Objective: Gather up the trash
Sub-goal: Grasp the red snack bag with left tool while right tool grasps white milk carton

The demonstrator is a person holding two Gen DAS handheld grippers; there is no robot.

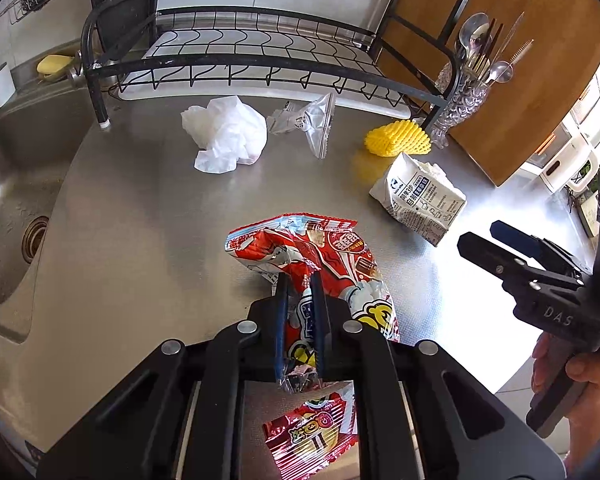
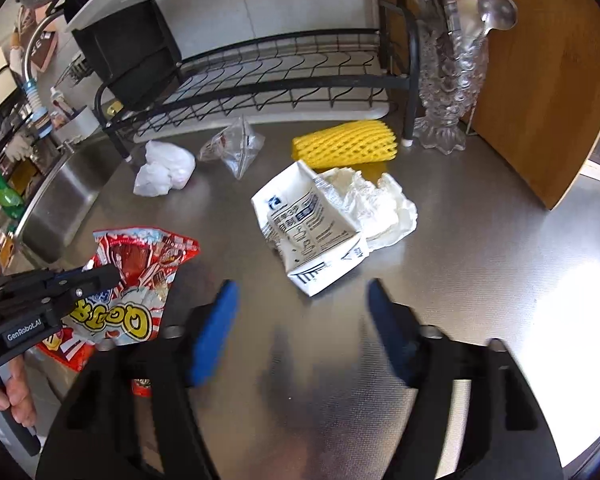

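Note:
My left gripper (image 1: 299, 280) is shut on a red snack bag (image 1: 320, 252), pinching its near part on the steel counter; the bag also shows in the right wrist view (image 2: 140, 272). My right gripper (image 2: 302, 288) is open and empty, just in front of a crushed white milk carton (image 2: 312, 224) stuffed with white paper. The carton lies right of the bag in the left wrist view (image 1: 420, 200). A crumpled white plastic bag (image 1: 226, 132), a clear wrapper (image 1: 308, 120) and a yellow foam net (image 1: 396, 138) lie farther back.
A black dish rack (image 1: 260, 60) stands along the back wall. A sink (image 1: 20, 200) is at the left. A glass holder with cutlery (image 1: 468, 92) and a wooden board (image 1: 520, 80) stand at the back right.

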